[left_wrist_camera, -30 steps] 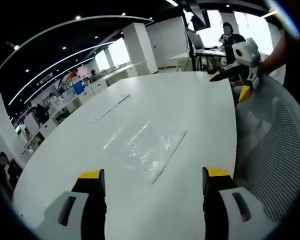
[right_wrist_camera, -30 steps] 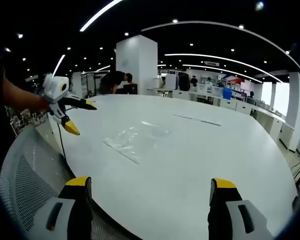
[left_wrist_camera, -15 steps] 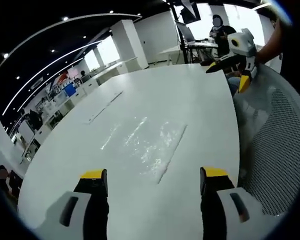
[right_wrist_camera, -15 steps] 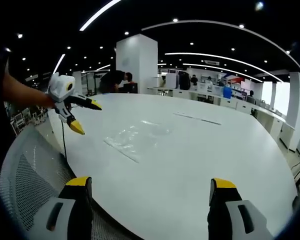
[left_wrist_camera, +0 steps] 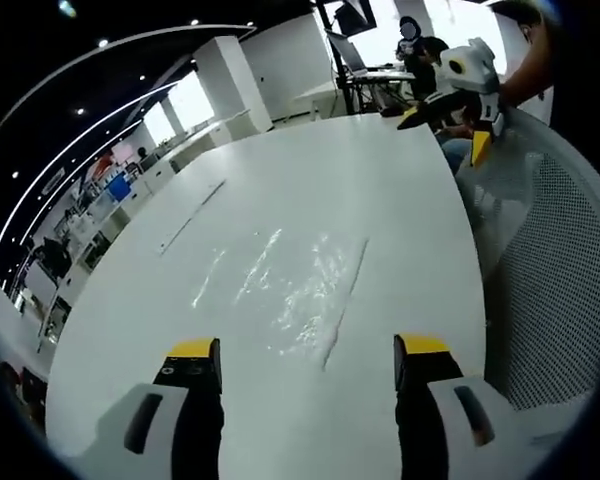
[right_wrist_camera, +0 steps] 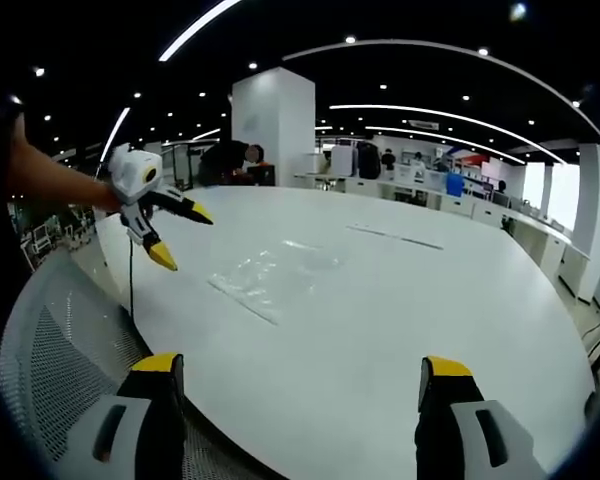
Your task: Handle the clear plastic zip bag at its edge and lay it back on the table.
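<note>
Bright ceiling strips, fisheye-warped edges

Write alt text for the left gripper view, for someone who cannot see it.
A clear plastic zip bag lies flat on a large white table, just ahead of the left gripper, whose yellow-tipped jaws stand open and empty. Far across the table, the right gripper, held in a person's hand, is open too.

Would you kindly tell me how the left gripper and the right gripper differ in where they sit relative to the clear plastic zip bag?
The yellow-tipped left gripper hangs in the air over the white table near the clear plastic zip bag; the yellow-tipped right gripper hangs off the table's edge, beside a grey mesh chair back. The left gripper points toward the bag; the right sits further off. Both are open, and neither touches the bag.
</note>
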Demonstrator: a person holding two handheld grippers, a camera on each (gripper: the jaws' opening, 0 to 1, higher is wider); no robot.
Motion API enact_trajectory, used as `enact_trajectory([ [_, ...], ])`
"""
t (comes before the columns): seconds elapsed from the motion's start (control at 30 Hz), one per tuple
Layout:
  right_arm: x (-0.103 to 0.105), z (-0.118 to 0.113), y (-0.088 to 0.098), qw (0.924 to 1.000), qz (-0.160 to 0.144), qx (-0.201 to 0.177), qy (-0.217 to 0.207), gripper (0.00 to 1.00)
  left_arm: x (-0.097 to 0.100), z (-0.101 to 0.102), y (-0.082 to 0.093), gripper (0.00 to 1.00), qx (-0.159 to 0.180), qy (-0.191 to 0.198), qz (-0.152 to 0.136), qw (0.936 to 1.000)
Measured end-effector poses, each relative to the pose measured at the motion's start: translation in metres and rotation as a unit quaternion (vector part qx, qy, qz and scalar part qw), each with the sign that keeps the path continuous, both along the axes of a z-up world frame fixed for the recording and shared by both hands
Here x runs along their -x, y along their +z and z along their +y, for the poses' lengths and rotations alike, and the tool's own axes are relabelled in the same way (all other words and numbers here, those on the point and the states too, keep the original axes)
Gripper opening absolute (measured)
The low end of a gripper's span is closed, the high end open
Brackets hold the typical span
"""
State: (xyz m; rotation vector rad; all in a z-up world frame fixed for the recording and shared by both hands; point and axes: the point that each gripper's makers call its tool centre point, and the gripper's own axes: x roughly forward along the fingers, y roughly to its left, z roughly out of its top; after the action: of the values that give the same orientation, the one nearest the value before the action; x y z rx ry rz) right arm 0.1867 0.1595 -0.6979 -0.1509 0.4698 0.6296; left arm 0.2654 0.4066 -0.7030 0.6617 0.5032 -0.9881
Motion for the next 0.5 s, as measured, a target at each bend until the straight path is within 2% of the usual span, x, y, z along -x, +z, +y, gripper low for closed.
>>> enact_trajectory([
  [0.27, -0.0007, -0.0005, 0.0014, 1.0, -0.005, -0.001, -0.001, 0.98, -0.0047, -0.0036, -0.0003, 0.66, -0.017, -0.021, 0.001, 0.9996],
  [0.37, -0.0003, 0.0026, 0.0045, 0.9999, -0.015, -0.002, 0.008, 0.95, -0.0057, -0.0023, -0.0034, 0.64, -0.029, -0.028, 0.006, 0.9992],
  [0.5, 0.0004, 0.0036, 0.004, 0.9998, -0.014, -0.002, 0.011, 0.94, -0.006, -0.0019, -0.0085, 0.61, -0.041, -0.037, 0.01, 0.9984],
])
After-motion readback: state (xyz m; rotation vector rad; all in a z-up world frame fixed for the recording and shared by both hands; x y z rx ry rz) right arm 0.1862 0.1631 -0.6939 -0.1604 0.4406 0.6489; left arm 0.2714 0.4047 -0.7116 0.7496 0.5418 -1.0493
